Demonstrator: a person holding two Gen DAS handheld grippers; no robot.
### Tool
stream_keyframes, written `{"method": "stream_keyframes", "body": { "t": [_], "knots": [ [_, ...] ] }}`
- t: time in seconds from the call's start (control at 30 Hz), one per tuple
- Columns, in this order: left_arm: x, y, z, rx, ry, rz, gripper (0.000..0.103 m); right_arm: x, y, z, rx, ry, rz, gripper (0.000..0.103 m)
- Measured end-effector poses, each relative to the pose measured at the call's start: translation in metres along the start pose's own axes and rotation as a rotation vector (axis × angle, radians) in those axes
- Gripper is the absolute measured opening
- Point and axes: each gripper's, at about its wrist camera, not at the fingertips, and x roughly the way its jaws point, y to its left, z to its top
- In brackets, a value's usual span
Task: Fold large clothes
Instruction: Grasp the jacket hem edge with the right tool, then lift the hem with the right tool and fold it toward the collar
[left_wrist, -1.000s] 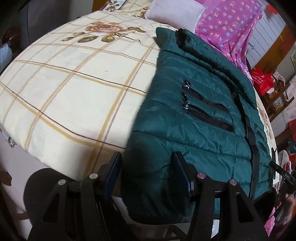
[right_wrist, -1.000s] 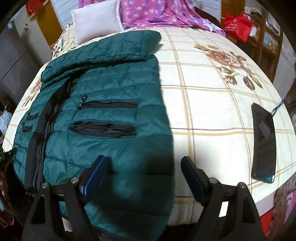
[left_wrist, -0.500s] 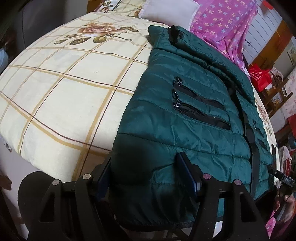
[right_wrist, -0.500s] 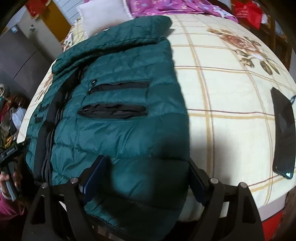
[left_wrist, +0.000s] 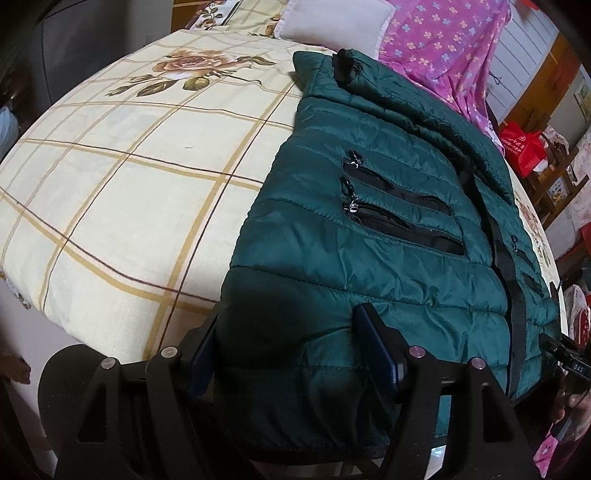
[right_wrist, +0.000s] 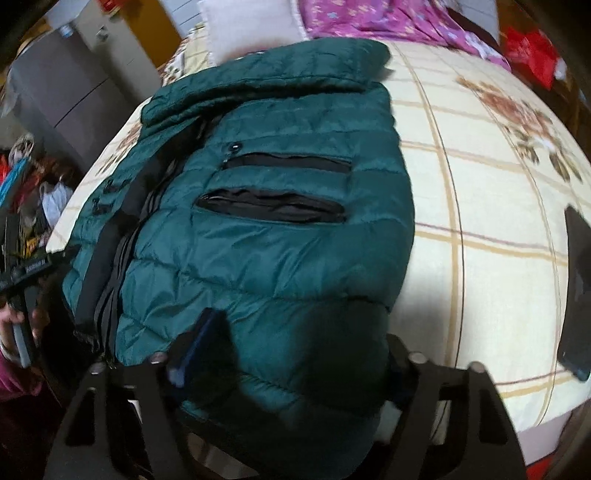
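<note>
One green quilted jacket (left_wrist: 369, 229) lies zipped on my bed (left_wrist: 129, 184), hem overhanging; my left gripper (left_wrist: 295, 354) is opening around its corner. Right view: right gripper (right_wrist: 288, 354) is closing astride the other corner; a phone (right_wrist: 578, 291) lies well apart.

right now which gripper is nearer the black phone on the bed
Right. The phone lies on the checked sheet just outside the right gripper, whose fingers are closing over the green jacket hem. The left gripper straddles the hem's far corner; no phone there.
</note>
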Motion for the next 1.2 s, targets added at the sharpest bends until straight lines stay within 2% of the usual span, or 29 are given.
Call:
{"method": "stream_keyframes", "body": {
  "t": [0.03, 0.07, 0.1, 0.17, 0.3, 0.43, 0.57, 0.73, 1.03, 1.2],
  "knots": [
    [0.0, 0.0, 0.0, 0.002, -0.002, 0.002, 0.051, 0.0, 0.0, 0.0, -0.003, -0.008, -0.006, 0.064],
    [0.0, -0.001, 0.0, 0.007, -0.006, -0.002, 0.045, 0.0, -0.001, 0.001, -0.001, -0.02, -0.016, 0.056],
    [-0.001, -0.001, -0.001, 0.01, -0.01, -0.015, 0.04, -0.001, -0.002, 0.001, 0.008, -0.035, -0.022, 0.053],
    [-0.004, -0.002, -0.002, 0.012, -0.02, -0.014, 0.025, -0.003, -0.002, 0.0, 0.02, -0.051, -0.029, 0.045],
    [-0.009, -0.004, 0.001, 0.03, -0.029, 0.005, 0.013, -0.008, 0.001, 0.003, -0.007, -0.067, -0.043, 0.038],
    [-0.015, -0.007, 0.003, 0.036, -0.047, 0.019, 0.001, -0.016, -0.004, 0.007, 0.031, -0.084, -0.013, 0.031],
    [-0.028, -0.015, 0.01, 0.065, -0.075, 0.007, 0.0, -0.031, -0.01, 0.013, 0.063, -0.127, 0.023, 0.026],
    [-0.041, -0.022, 0.021, 0.078, -0.112, -0.011, 0.0, -0.045, -0.007, 0.024, 0.059, -0.183, 0.038, 0.026],
    [-0.044, -0.024, 0.025, 0.074, -0.121, -0.013, 0.0, -0.048, -0.007, 0.025, 0.064, -0.178, 0.044, 0.026],
    [-0.044, -0.023, 0.023, 0.073, -0.119, -0.006, 0.0, -0.042, -0.013, 0.02, 0.089, -0.133, 0.056, 0.026]
  ]
}}
